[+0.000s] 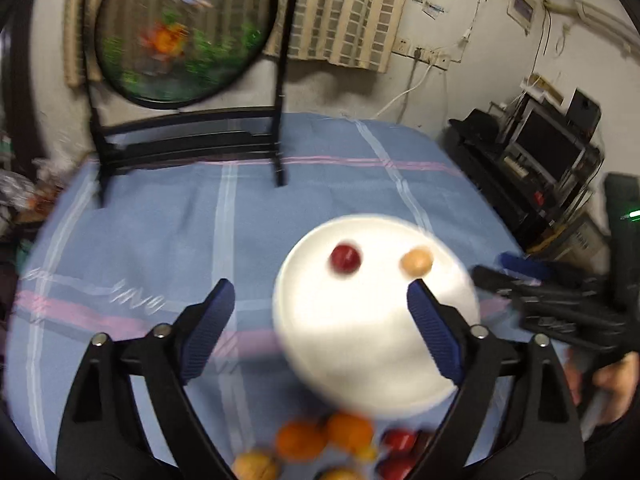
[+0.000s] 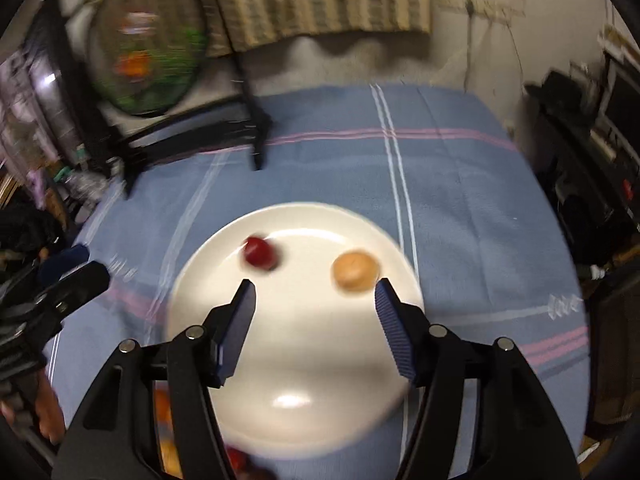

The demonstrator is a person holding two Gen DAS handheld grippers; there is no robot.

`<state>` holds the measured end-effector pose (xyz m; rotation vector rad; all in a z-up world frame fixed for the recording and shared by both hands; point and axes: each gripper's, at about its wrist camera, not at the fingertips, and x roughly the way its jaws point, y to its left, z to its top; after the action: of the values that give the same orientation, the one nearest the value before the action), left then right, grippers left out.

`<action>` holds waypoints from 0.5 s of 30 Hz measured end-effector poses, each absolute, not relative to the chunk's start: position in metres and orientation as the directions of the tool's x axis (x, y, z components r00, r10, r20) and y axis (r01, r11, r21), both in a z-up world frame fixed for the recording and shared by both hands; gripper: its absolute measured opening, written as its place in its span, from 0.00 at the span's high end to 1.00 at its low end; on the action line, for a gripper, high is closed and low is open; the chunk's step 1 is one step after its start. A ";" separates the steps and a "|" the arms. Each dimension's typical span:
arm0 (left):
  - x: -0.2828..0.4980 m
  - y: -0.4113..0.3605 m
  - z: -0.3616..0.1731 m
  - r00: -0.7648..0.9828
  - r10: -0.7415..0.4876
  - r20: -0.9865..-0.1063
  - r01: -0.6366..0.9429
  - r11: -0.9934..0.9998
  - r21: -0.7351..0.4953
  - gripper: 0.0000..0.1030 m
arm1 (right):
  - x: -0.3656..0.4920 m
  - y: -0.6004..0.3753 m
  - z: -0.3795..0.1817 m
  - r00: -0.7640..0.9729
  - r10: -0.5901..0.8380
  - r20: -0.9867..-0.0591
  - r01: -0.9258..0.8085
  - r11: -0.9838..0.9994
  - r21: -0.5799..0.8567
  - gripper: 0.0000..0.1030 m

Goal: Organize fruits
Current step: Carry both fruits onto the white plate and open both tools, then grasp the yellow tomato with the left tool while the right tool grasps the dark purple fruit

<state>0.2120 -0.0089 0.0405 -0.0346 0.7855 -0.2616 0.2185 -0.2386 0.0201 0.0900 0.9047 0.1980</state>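
Observation:
A white plate point(image 1: 360, 352) lies on the blue checked cloth and holds a small red fruit point(image 1: 345, 259) and a tan round fruit point(image 1: 417, 262). The plate point(image 2: 304, 360), red fruit point(image 2: 259, 253) and tan fruit point(image 2: 356, 271) also show in the right wrist view. Loose oranges point(image 1: 320, 436), red fruits point(image 1: 398, 440) and a tan fruit point(image 1: 254, 466) lie near the plate's front edge. My left gripper point(image 1: 320, 286) is open and empty above the plate's left side. My right gripper point(image 2: 316, 286) is open and empty over the plate, just short of both fruits.
A black stand point(image 1: 192, 136) with a round painted panel point(image 1: 180, 28) stands at the back left of the table. The other gripper point(image 1: 560, 304) shows at the right. Dark shelves with electronics point(image 1: 552, 160) stand to the right of the table.

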 end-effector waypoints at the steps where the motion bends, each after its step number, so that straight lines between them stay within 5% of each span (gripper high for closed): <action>1: 0.195 -0.006 0.039 0.679 -0.244 -0.692 0.226 0.967 -0.120 0.11 | 0.190 -0.234 0.020 0.611 0.211 -0.763 -0.152 0.977 0.149 0.38; 9: 0.072 0.023 -0.013 0.673 -0.265 -0.690 0.214 0.963 -0.161 0.11 | 0.046 -0.221 -0.036 0.579 0.243 -0.778 -0.160 0.970 0.184 0.37; 15: 0.032 0.027 -0.038 0.652 -0.242 -0.719 0.220 0.967 -0.126 0.11 | 0.017 -0.218 -0.047 0.588 0.208 -0.782 -0.146 0.978 0.150 0.37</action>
<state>0.0316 0.0270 -0.0379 -0.0285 0.8202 -0.2625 0.0167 -0.2182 -0.0466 0.0729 0.9195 0.2059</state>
